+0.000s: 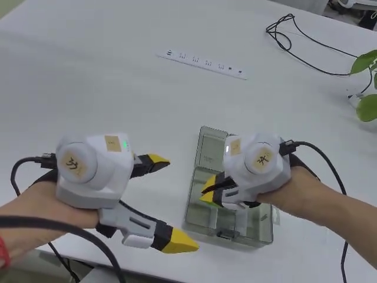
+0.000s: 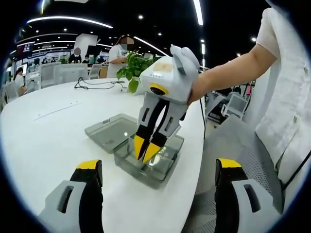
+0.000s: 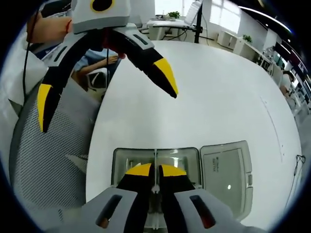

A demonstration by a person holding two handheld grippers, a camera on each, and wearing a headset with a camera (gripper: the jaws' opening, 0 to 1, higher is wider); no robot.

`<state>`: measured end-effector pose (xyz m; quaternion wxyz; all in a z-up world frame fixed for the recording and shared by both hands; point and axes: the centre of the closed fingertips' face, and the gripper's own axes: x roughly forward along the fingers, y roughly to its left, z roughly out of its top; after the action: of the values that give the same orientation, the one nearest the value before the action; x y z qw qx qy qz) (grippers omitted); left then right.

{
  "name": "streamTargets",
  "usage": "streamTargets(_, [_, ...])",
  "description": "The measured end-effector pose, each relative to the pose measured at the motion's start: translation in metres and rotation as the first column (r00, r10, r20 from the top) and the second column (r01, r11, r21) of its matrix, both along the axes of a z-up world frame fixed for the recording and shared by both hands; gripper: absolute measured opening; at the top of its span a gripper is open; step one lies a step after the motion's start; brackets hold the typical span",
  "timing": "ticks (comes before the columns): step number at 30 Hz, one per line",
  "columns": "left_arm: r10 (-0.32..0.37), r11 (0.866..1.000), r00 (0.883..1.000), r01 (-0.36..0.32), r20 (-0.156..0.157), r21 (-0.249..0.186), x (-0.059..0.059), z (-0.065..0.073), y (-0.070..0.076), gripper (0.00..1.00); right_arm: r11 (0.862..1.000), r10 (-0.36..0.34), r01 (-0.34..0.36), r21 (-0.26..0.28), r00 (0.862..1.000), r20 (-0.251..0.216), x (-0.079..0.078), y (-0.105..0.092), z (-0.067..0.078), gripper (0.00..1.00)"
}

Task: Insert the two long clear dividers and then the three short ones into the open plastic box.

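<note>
I am working over the open plastic box, which is sitting at the lower centre of the head view on the white table. Its lid is lying flat toward the top of the frame. The right gripper is dipping into the base with its jaws drawn almost together. At the bottom centre of the right gripper view they are pinching what I am reading as a clear divider, seen edge-on as one thin pale line running up to the far wall. The left gripper is hovering at the lower left of the head view, jaws spread wide and gripping nothing.

I am judging the divider to be light, thin and stiff but slick. It is likely to twist or slip in a two-point pinch, and to crack if forced. I am favouring a hold on its top edge near the middle, so both ends meet their slots squarely. The box is looking light enough to skid under a sideways push.

Clear plastic against clear plastic is hiding the slots from me, and my jaws are covering the divider's near end. I cannot tell whether this piece is long or short, or whether others are already seated.
</note>
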<state>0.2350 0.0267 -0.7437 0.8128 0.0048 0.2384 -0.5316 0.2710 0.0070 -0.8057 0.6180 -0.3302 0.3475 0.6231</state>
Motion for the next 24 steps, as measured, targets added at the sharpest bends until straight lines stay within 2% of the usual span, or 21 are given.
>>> streamTargets(7, [0.003, 1.000, 1.000, -0.003, 0.008, 0.011, 0.000, 0.002, 0.001, 1.00, 0.996, -0.067, 0.068, 0.066, 0.998, -0.016, 0.005, -0.005, 0.020, 0.13])
streamTargets(13, [0.003, 1.000, 1.000, -0.003, 0.008, 0.016, -0.002, 0.002, 0.003, 1.00, 0.980, -0.139, 0.142, 0.137, 0.990, -0.033, 0.010, -0.015, 0.041, 0.18])
streamTargets(21, [0.002, 1.000, 1.000, -0.002, 0.007, 0.025, -0.005, 0.001, 0.003, 1.00, 0.961, -0.208, 0.213, 0.179, 0.977, -0.046, 0.012, -0.042, 0.058, 0.28])
streamTargets(24, [0.008, 1.000, 1.000, -0.008, 0.007, 0.020, -0.004, 0.002, 0.003, 1.00, 0.955, -0.228, 0.233, 0.182, 0.973, -0.046, 0.012, -0.053, 0.061, 0.30])
